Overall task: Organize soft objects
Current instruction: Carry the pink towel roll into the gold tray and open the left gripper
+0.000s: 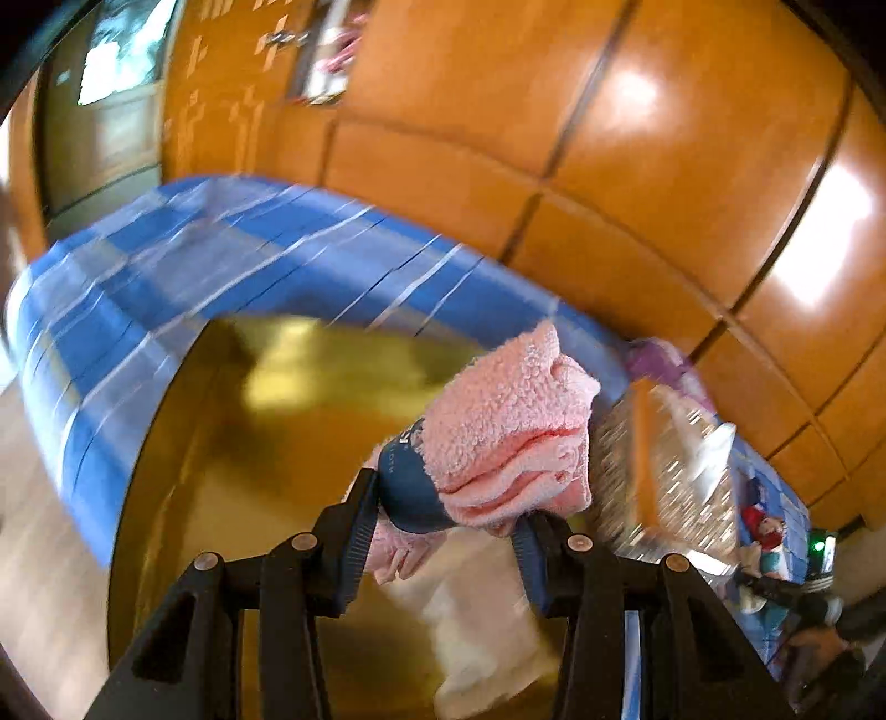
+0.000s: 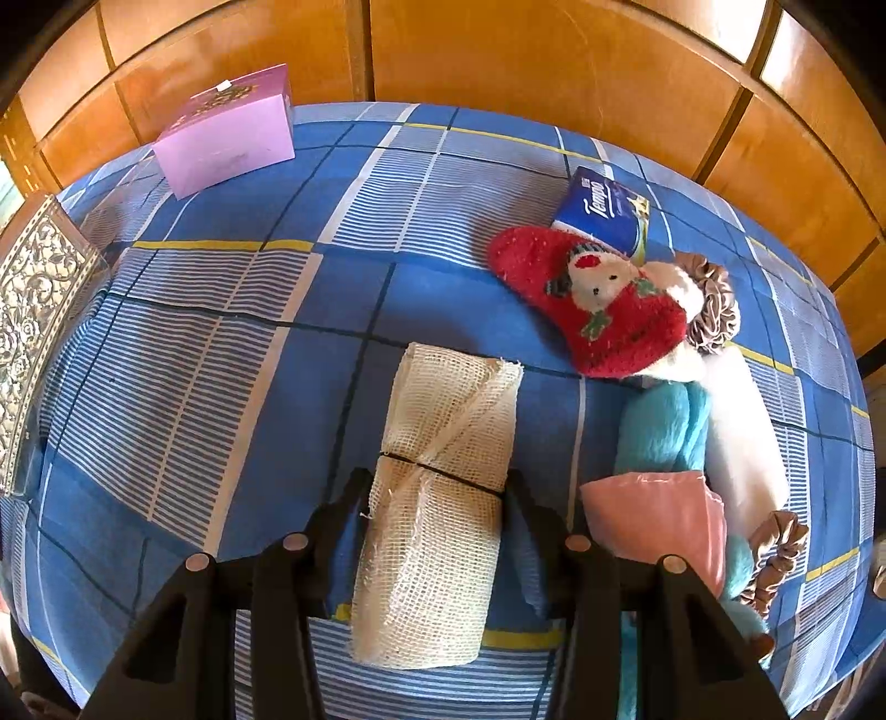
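In the left wrist view my left gripper is shut on a folded pink towel with a dark blue paper band. It hangs over a large round gold container; something pale and blurred lies inside. In the right wrist view my right gripper points down at the blue checked bed. Its fingers press both sides of a cream mesh cloth roll tied with a black band. To the right lies a heap of soft things: a red Christmas sock, a teal cloth, a pink cloth and a white cloth.
A purple box stands at the bed's far left. A silver patterned box sits at the left edge. A blue tissue pack and two brown scrunchies lie by the sock. Orange wooden cabinet doors rise behind the bed.
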A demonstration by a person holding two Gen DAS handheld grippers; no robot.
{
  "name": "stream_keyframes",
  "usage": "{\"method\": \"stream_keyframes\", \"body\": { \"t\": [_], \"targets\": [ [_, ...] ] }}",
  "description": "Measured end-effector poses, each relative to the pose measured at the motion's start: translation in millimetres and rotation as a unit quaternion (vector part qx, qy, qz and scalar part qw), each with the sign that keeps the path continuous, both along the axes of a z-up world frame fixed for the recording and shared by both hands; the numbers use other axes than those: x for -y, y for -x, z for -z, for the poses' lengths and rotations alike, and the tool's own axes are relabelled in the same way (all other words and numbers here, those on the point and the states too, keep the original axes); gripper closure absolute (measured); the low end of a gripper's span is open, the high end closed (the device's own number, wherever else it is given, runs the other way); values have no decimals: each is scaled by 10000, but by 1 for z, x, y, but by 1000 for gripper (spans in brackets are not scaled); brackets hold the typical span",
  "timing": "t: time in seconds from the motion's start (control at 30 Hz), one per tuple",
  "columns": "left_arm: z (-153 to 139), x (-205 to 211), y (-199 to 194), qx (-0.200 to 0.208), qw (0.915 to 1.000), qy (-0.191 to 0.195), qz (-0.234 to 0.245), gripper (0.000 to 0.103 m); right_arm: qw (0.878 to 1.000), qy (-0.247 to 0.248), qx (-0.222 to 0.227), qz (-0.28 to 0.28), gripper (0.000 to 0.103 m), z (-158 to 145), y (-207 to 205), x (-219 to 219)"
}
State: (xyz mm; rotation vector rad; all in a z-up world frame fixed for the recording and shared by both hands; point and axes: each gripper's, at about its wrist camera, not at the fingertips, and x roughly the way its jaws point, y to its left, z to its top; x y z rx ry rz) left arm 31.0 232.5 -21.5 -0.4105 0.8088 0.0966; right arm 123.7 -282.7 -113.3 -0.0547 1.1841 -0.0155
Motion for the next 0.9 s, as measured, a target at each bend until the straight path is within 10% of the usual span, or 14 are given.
{"method": "stream_keyframes", "body": {
  "t": [0.77, 0.9],
  "targets": [
    [26, -6, 13, -185, 9984, -154, -515, 50, 10000, 89, 41, -9, 56, -2, 4, -4],
    [20, -13, -4, -71, 9966, -431, -691, 26, 9999, 108, 45, 20, 56, -2, 4, -6]
  ]
}}
